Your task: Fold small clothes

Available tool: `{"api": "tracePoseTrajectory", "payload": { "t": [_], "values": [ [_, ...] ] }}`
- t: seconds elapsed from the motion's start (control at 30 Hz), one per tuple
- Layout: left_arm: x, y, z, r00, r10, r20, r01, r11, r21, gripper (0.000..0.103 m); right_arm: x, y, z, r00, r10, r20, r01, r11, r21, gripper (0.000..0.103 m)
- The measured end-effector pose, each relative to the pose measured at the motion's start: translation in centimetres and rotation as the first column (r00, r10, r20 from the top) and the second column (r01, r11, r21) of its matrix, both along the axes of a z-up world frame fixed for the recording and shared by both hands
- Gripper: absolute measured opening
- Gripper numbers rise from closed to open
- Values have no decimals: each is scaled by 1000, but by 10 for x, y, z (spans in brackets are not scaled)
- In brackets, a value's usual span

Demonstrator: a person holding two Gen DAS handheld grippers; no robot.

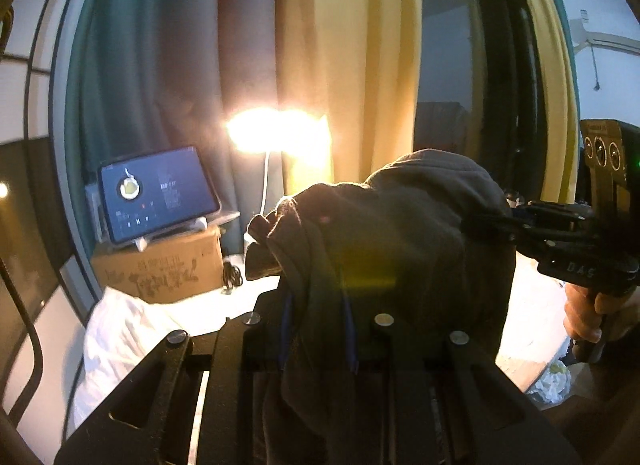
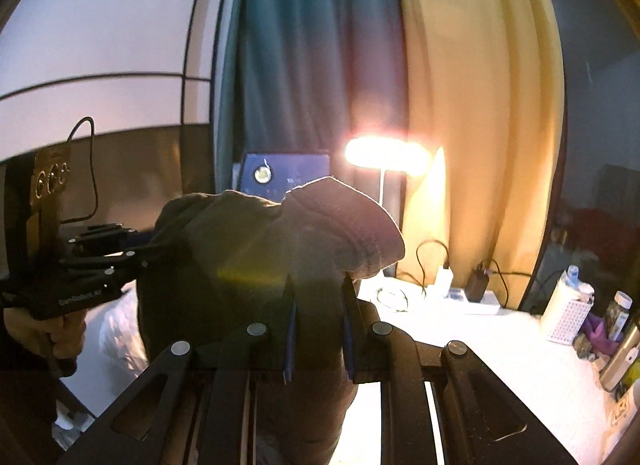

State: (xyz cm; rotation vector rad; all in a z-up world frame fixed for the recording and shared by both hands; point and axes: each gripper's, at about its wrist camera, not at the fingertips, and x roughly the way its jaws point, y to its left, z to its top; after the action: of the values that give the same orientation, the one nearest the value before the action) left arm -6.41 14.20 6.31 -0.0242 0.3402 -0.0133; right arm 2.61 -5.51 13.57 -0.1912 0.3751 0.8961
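A dark grey garment (image 1: pixel 400 233) hangs in the air between both grippers, above the white table (image 1: pixel 528 305). My left gripper (image 1: pixel 318 305) is shut on one edge of the garment, which drapes over its fingers. My right gripper (image 2: pixel 318 305) is shut on the other edge of the garment (image 2: pixel 272 241). In the left wrist view the right gripper (image 1: pixel 492 225) comes in from the right. In the right wrist view the left gripper (image 2: pixel 152 243) comes in from the left. The cloth hides both sets of fingertips.
A lit lamp (image 1: pixel 280 133) glares behind the garment. A tablet (image 1: pixel 160 197) stands on a cardboard box (image 1: pixel 168 269) at the left. White cloth (image 1: pixel 120 329) lies below it. Chargers and a power strip (image 2: pixel 468 293), a white basket (image 2: pixel 568 313) and bottles (image 2: pixel 620 349) stand at the right.
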Motion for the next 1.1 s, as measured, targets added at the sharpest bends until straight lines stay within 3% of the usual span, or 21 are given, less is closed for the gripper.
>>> {"api": "tracePoseTrajectory", "payload": {
  "t": [0.6, 1.1],
  "values": [
    [87, 33, -57, 984, 8, -180, -17, 999, -49, 20, 105, 53, -73, 986, -16, -168, 0, 995, -95, 18],
    [157, 70, -116, 939, 8, -343, -50, 992, -114, 20, 181, 97, -141, 946, -16, -323, -41, 985, -167, 18]
  ]
}}
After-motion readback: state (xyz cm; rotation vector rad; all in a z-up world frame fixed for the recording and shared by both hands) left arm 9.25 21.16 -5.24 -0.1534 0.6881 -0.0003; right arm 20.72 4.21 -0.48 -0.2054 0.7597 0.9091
